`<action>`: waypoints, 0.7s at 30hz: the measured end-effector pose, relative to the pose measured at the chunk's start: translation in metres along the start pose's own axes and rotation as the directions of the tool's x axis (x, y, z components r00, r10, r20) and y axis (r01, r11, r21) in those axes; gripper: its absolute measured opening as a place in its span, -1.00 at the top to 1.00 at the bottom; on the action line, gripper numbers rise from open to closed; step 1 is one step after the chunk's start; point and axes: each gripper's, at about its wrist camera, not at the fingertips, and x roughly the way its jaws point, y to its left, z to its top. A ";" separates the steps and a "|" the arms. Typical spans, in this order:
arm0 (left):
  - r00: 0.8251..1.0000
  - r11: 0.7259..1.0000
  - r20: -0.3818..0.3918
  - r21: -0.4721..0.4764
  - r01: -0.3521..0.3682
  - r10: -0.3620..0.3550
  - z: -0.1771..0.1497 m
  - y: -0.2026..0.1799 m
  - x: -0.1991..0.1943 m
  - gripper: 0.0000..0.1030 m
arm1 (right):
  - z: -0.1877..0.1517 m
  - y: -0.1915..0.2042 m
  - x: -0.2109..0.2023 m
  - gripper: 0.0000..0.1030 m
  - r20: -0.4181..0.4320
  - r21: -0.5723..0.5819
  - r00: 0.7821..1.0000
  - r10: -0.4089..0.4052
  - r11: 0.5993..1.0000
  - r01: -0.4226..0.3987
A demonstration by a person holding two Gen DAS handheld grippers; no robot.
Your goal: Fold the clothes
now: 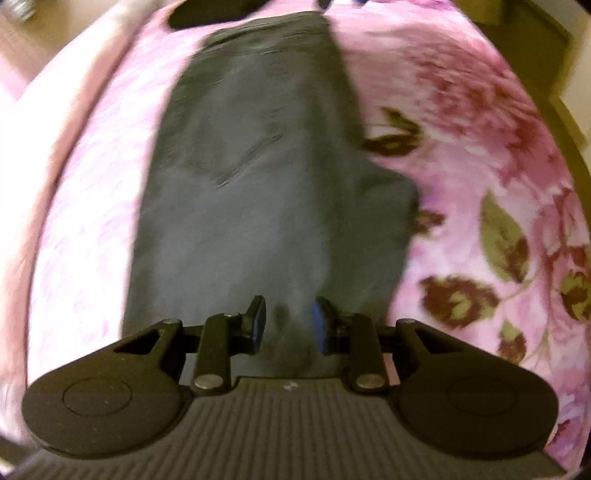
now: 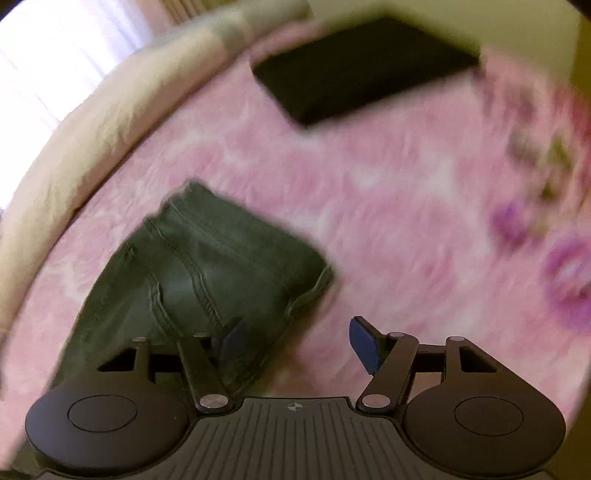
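Observation:
Dark grey jeans (image 1: 258, 166) lie lengthwise on a pink floral blanket (image 1: 461, 166), stretching away from my left gripper (image 1: 289, 321). That gripper is open, its blue pads (image 1: 321, 325) just above the near end of the jeans, holding nothing. In the right wrist view one end of the jeans (image 2: 207, 266), with seams showing, lies at the lower left. My right gripper (image 2: 299, 343) is open wide and empty, its left finger (image 2: 231, 343) over the jeans' edge, its right finger over bare blanket (image 2: 369, 192).
A folded black garment (image 2: 365, 66) lies on the blanket at the far side; it also shows at the top of the left wrist view (image 1: 218, 11). A cream sheet edge (image 2: 92, 122) borders the blanket on the left. Floor shows beyond the bed's right edge (image 1: 569, 92).

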 end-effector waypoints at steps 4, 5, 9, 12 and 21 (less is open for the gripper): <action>0.992 0.992 -0.100 -0.096 -0.082 0.072 -0.035 0.022 0.001 0.54 | 0.001 0.043 -0.010 -0.28 0.047 -0.178 0.988 0.150 0.974 -0.140; 0.988 0.989 -0.127 -0.116 -0.097 0.082 -0.045 0.025 0.004 0.51 | -0.002 0.054 -0.002 -0.28 0.023 -0.224 0.982 0.187 0.958 -0.178; 0.968 0.964 -0.228 -0.217 -0.154 0.104 -0.096 0.036 0.012 0.48 | -0.028 0.073 0.043 -0.31 -0.161 -0.259 0.969 0.188 0.939 -0.225; 0.963 0.930 -0.237 -0.309 -0.198 0.126 -0.132 0.044 -0.005 0.46 | -0.036 0.074 0.037 -0.31 -0.158 -0.222 0.975 0.157 0.956 -0.190; 0.926 0.854 -0.340 -0.423 -0.305 0.162 -0.291 0.049 -0.070 0.43 | -0.123 0.190 -0.017 -0.31 -0.198 -0.419 0.967 0.159 0.878 -0.231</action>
